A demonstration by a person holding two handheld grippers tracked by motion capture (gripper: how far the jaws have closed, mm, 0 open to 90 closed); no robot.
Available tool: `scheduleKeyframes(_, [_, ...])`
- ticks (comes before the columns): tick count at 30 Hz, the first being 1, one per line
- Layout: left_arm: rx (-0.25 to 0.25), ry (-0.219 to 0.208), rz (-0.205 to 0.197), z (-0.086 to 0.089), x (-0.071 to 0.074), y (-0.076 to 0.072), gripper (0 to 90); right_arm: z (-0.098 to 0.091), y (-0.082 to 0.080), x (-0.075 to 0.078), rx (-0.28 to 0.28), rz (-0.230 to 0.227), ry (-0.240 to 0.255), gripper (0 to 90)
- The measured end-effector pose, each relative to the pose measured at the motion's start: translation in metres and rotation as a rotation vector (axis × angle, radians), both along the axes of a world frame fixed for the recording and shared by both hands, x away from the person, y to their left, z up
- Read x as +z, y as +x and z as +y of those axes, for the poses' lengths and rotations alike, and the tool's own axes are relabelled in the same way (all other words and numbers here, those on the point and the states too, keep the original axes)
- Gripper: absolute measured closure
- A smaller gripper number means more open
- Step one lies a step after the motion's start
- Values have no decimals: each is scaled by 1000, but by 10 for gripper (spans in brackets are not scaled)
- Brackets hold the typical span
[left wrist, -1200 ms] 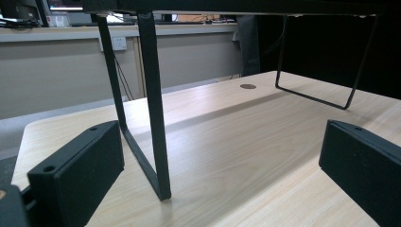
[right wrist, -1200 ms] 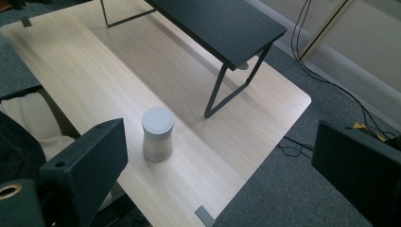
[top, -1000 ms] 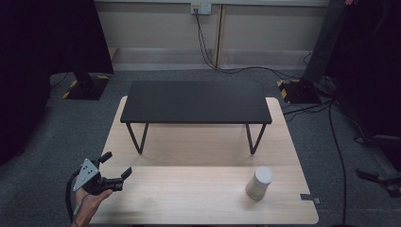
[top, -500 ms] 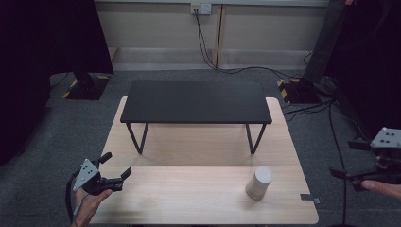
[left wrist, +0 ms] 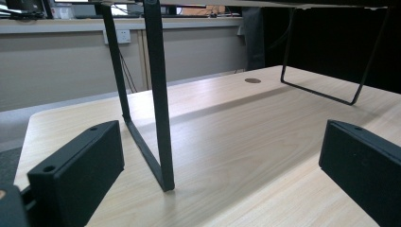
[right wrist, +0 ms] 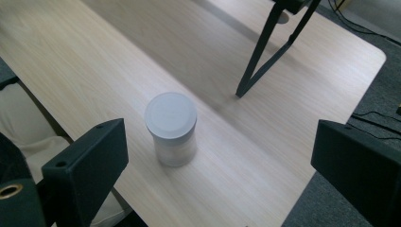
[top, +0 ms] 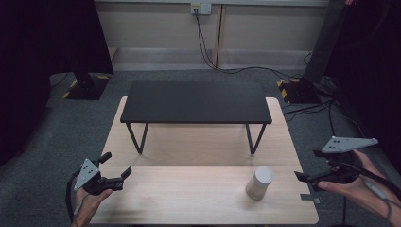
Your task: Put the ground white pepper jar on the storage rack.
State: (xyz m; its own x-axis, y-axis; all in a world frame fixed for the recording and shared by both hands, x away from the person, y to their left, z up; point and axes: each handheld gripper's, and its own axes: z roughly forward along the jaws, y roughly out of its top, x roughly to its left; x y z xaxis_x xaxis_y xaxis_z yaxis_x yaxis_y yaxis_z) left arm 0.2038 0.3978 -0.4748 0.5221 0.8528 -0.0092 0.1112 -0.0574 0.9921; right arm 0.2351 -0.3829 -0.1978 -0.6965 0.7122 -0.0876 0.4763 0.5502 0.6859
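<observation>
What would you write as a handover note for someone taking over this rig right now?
Left gripper: jaws open, holding nothing, low over the near left corner of the light wooden table, facing the black metal shelf.
Right gripper: jaws open, holding nothing, off the table's right edge, aimed at the pale grey cylindrical canister.
Canister: upright on the near right part of the table, in front of the shelf, nothing touching it.
Done: nothing grasped yet.
Left: probably bring the right gripper in around the canister and close on it; where it should go cannot be told.
</observation>
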Motion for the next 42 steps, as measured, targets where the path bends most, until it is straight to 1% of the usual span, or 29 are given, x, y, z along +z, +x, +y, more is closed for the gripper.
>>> scheduleKeyframes(1, [0, 0, 0, 0, 0, 0, 0, 3, 2, -4, 5, -1, -3, 40])
scheduleKeyframes(2, [-2, 5, 0, 0, 0, 0, 0, 10, 6, -11, 19, 7, -16, 41])
scheduleKeyframes(3, [-2, 5, 0, 0, 0, 0, 0, 10, 6, -11, 19, 7, -16, 41])
scheduleKeyframes(4, [-3, 5, 1, 0, 0, 0, 0, 15, 10, -19, 35, 16, -21, 42])
scheduleKeyframes(6, [-4, 5, 4, 1, 0, 1, 0, 20, 14, -26, 47, 27, -20, 43])
scheduleKeyframes(7, [-2, 7, 3, 1, 0, 1, 0, 23, 16, -30, 53, 31, -29, 43])
scheduleKeyframes(8, [-2, 7, 3, 1, 0, 1, 0, 23, 16, -30, 53, 31, -29, 43])
scheduleKeyframes(10, [-1, 6, 2, 1, 0, 0, 0, 28, 21, -39, 68, 36, -26, 44])
scheduleKeyframes(12, [1, 7, 6, 0, 0, 0, 0, 32, 25, -48, 77, 52, -18, 45])
scheduleKeyframes(14, [-2, 7, 9, 1, 0, 1, 0, 35, 29, -54, 88, 59, -23, 47])
scheduleKeyframes(15, [-1, 5, 12, 1, 0, 1, 0, 37, 32, -61, 92, 63, -22, 47])
scheduleKeyframes(16, [-1, 5, 12, 1, 0, 1, 0, 37, 32, -61, 92, 63, -22, 47])
scheduleKeyframes(18, [-3, 4, 12, 1, 0, 1, 0, 39, 35, -68, 97, 73, -22, 46])
scheduleKeyframes(19, [-4, 6, 15, 1, 0, 1, 0, 42, 38, -74, 104, 85, -30, 47])
scheduleKeyframes(22, [-4, 5, 16, 1, -1, 2, 0, 46, 39, -79, 108, 82, -53, 47])
scheduleKeyframes(23, [-4, 4, 17, 1, -1, 2, 0, 47, 41, -82, 110, 90, -50, 47])
scheduleKeyframes(24, [-3, 6, 17, 1, -1, 2, 0, 49, 43, -87, 111, 91, -53, 47])
scheduleKeyframes(25, [-4, 6, 17, 1, -1, 2, 0, 49, 43, -87, 111, 91, -53, 47])
scheduleKeyframes(27, [0, 4, 22, 1, -1, 2, 0, 51, 47, -96, 115, 106, -45, 48])
scheduleKeyframes(30, [2, 4, 24, 0, -1, 2, 0, 53, 51, -104, 118, 114, -32, 51])
scheduleKeyframes(31, [2, 6, 26, 0, -1, 2, 0, 53, 51, -104, 118, 114, -32, 51])
scheduleKeyframes(37, [3, 7, 28, 1, -1, 2, 0, 58, 58, -117, 118, 124, -17, 61])
scheduleKeyframes(42, [4, 8, 28, 1, -1, 1, 0, 61, 62, -122, 124, 129, -13, 67])
